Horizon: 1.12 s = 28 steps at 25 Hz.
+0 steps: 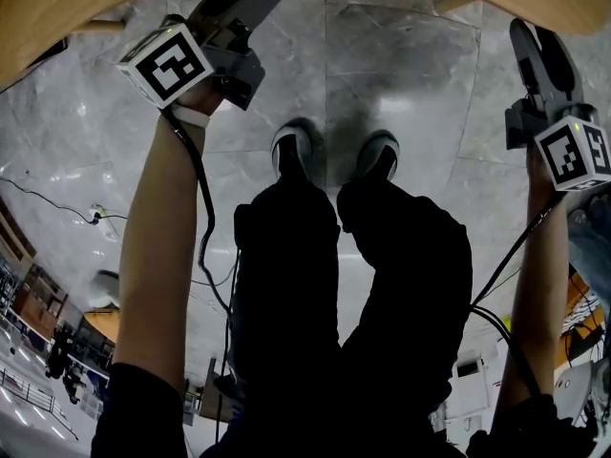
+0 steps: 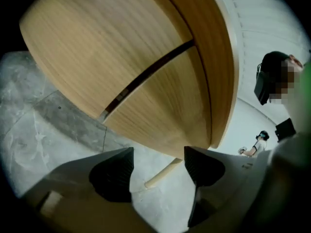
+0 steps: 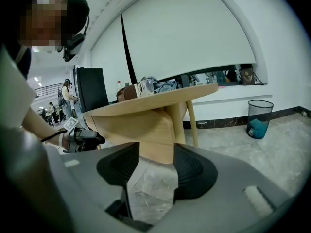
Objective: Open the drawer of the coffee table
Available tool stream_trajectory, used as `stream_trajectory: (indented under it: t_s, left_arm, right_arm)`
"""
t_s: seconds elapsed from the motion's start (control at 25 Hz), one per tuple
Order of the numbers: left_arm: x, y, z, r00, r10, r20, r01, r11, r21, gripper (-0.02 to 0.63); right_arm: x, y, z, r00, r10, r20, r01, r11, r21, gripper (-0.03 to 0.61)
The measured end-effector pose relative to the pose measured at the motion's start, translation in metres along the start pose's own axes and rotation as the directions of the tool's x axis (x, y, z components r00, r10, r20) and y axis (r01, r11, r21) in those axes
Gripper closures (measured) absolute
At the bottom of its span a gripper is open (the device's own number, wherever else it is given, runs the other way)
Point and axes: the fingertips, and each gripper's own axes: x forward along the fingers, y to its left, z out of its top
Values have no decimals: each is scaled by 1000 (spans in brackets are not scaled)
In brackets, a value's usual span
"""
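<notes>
Head view: heavy fisheye, corners black, floor (image 1: pixel 410 65) seams bowing. Soft overhead glare patch on marble just below bench (image 1: pixel 57 8) rim. Legs (image 1: pixel 382 256) below bench near-black, detail lost. Left gripper view: bench underside evenly lit, warm, slightly soft. left gripper (image 2: pixel 159 154) beneath bench dark, blurred, too close for focus. Right gripper view: bright diffuse wall (image 3: pixel 194 42) behind bench, no hard shadows. right gripper (image 3: pixel 157 149) in front of bench soft, frame edges vignetted.

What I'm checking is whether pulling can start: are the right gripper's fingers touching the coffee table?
Apart. The right gripper view shows the open fingers framing bare floor, with the coffee table standing well beyond them.
</notes>
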Motion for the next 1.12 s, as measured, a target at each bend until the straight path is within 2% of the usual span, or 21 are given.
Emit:
stream_trajectory:
  t_s: [0.2, 0.32, 0.52, 0.8, 0.92, 1.0, 1.08, 1.12]
  left_arm:
    - [3, 0, 20, 995, -90, 37, 91, 995, -29, 252]
    - [5, -5, 21, 991, -121, 59, 123, 991, -45, 253]
    - [3, -7, 18, 989, -121, 90, 128, 989, -78, 256]
    - [-10, -10, -1, 994, -85, 65, 90, 991, -94, 256]
    - [-15, -12, -12, 999, -35, 28, 36, 998, -59, 256]
    - [-20, -10, -24, 998, 45, -43, -44, 999, 23, 256]
    - [-32, 2, -35, 974, 188, -127, -169, 975, 148, 256]
    - [-42, 10, -36, 948, 281, -147, -247, 945, 215, 256]
  right_arm:
    - [9, 3, 5, 1000, -7, 18, 7, 1000, 2, 303]
    - [16, 0, 11, 999, 2, 36, -2, 1000, 6, 292]
    - [21, 3, 18, 999, 26, 41, -26, 1000, -15, 293]
    - [5, 12, 5, 1000, 29, 7, -29, 999, -30, 291]
    - [-2, 16, 0, 1000, 27, 0, -27, 1000, -16, 290]
    - [-6, 18, -4, 1000, 27, -9, -27, 1000, -1, 290]
    - [-7, 19, -6, 999, 24, -25, -23, 1000, 14, 290]
    - [-7, 19, -6, 999, 23, -37, -23, 1000, 19, 290]
